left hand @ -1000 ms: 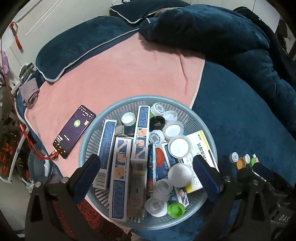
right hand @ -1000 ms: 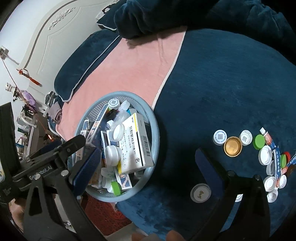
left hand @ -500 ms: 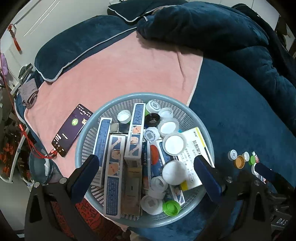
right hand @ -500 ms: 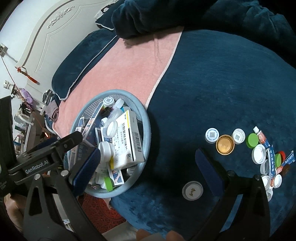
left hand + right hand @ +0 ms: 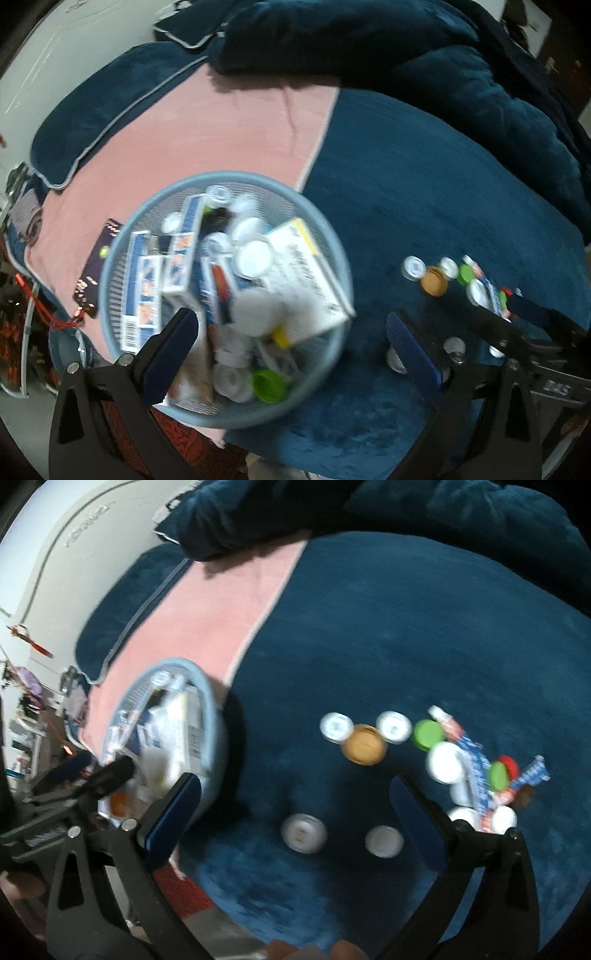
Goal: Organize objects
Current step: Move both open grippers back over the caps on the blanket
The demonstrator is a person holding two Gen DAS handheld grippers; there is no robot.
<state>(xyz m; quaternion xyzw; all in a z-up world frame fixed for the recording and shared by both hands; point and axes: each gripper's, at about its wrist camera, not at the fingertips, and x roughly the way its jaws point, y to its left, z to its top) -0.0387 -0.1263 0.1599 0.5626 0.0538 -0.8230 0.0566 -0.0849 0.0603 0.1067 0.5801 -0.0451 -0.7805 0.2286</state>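
A round blue mesh basket (image 5: 334, 254) full of medicine boxes, white jars and caps sits on the bed; it also shows at the left of the right wrist view (image 5: 212, 716). My left gripper (image 5: 291, 347) is open and empty above the basket's right rim. My right gripper (image 5: 295, 808) is open and empty above the dark blue blanket. Two white caps (image 5: 303, 832) (image 5: 384, 841) lie between its fingers. A gold lid (image 5: 364, 745), green caps (image 5: 427, 734) and white lids lie in a cluster at the right, also in the left wrist view (image 5: 434, 280).
A phone (image 5: 96, 269) lies on the pink towel (image 5: 207, 125) left of the basket. A bunched dark blue duvet (image 5: 406, 55) fills the back. The bed's edge and a red patterned floor (image 5: 177, 439) are below the basket.
Both grippers have swung right. The basket has shifted left in both views, and the cluster of caps is now nearer the middle. A second white cap has come into the right view.
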